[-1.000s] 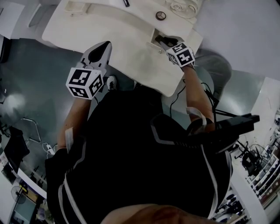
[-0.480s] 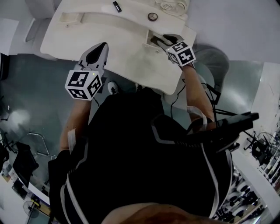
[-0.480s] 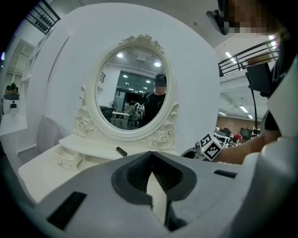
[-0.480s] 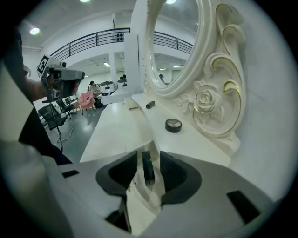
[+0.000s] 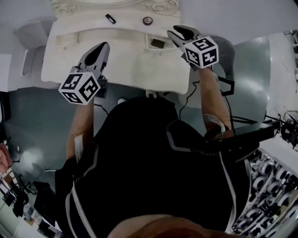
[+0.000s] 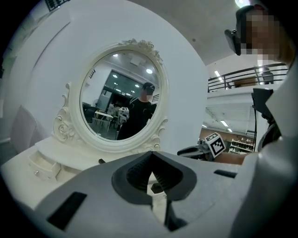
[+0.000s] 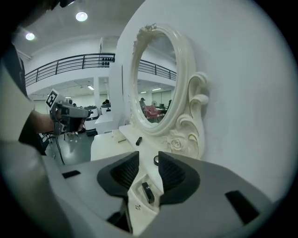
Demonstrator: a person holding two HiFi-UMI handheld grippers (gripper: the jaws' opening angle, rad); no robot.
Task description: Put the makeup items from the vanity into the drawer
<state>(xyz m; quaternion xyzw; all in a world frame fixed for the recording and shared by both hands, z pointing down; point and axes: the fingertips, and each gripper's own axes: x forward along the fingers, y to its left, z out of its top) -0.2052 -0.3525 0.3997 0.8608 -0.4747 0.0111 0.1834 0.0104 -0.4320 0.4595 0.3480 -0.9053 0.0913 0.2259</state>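
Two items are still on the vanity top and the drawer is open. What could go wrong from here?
1. The compact lies flat, close under the mirror frame. A reach for it may bump the frame, or the low round shape may slip out of a pinch.
2. The stick might roll away if it is nudged rather than gripped.
3. The drawer stands open. A careless pass over it could knock it, perhaps onto the dark item inside.

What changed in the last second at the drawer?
The right hand-held gripper rose out of the drawer, leaving a dark item inside; its jaws have just been closing slightly, nothing between them. The left hand-held gripper lifted a little, shut. Black tube and round compact stayed on the vanity.
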